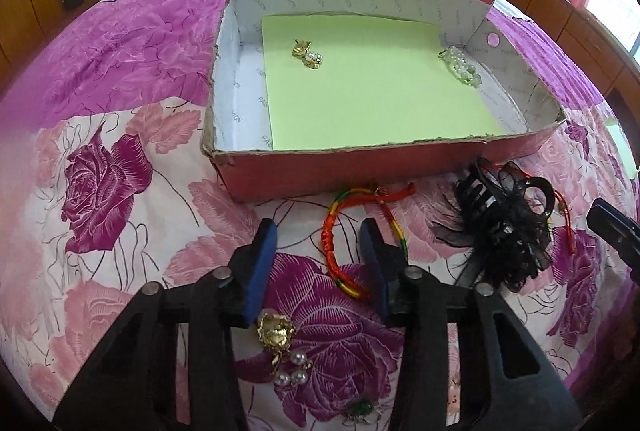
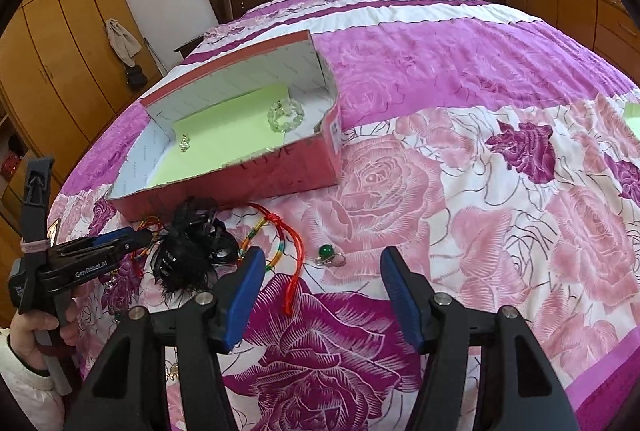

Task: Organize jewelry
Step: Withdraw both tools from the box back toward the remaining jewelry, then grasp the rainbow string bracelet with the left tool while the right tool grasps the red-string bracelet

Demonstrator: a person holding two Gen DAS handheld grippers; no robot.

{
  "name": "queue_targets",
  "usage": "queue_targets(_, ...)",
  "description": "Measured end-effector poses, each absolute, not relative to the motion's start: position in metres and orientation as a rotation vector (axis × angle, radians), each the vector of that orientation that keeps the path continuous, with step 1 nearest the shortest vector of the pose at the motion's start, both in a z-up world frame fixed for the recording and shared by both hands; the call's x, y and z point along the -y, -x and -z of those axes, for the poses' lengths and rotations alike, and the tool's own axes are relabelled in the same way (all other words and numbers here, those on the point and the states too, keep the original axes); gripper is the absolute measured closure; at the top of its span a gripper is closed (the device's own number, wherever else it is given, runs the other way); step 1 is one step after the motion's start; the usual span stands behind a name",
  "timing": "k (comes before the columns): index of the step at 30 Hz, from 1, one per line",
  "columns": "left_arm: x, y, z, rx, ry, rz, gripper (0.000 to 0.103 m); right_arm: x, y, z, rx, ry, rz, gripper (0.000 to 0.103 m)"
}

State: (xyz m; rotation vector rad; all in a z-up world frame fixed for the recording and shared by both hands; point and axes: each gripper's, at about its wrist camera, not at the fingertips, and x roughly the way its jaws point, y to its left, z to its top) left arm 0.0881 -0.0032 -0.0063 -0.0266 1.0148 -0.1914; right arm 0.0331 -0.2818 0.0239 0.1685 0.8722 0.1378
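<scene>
Left wrist: gold pearl earring (image 1: 280, 347) lies between open jaws.

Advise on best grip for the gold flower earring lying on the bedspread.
Probably pinch the gold flower head of the earring, coming from above. It is the bulkiest part and lies flat on the bedspread between the left tongs, while the pearl cluster below would likely slip.

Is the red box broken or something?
A bit. The red box has a ragged, torn front edge and a bent right wall. Inside, one gold earring lies alone; its match is out on the bedspread.
</scene>
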Motion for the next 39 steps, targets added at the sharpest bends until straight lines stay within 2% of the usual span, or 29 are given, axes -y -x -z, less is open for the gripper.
queue_targets(7,0.002,-0.091,0.012,-1.024,0.028,0.193,0.072,0.264,-0.055,-0.02,-0.883,-0.121,-0.172,0.04)
queue_targets(14,0.0,-0.093,0.017,-1.032,0.036,0.195,0.071,0.245,-0.078,-0.003,-0.941,-0.061,-0.208,0.056)
queue_targets(25,0.009,-0.087,0.021,-1.006,-0.002,0.183,0.072,0.242,-0.087,0.015,-1.001,-0.051,-0.198,0.057)
queue_targets(27,0.011,-0.085,0.02,-1.0,-0.014,0.177,0.073,0.241,-0.085,0.014,-0.995,-0.043,-0.194,0.061)
queue_targets(30,0.013,-0.085,0.019,-0.996,-0.024,0.183,0.082,0.242,-0.083,0.014,-0.985,-0.058,-0.196,0.077)
queue_targets(32,0.015,-0.083,0.017,-0.991,-0.027,0.184,0.093,0.243,-0.08,0.013,-0.977,-0.066,-0.198,0.091)
queue_targets(33,0.016,-0.081,0.015,-0.988,-0.028,0.184,0.102,0.244,-0.078,0.012,-0.972,-0.072,-0.2,0.093)
queue_targets(35,0.014,-0.078,0.012,-0.981,-0.019,0.183,0.103,0.246,-0.074,0.01,-0.961,-0.085,-0.207,0.096)
queue_targets(39,0.008,-0.07,0.003,-0.961,0.015,0.188,0.103,0.246,-0.062,0.0,-0.927,-0.095,-0.222,0.097)
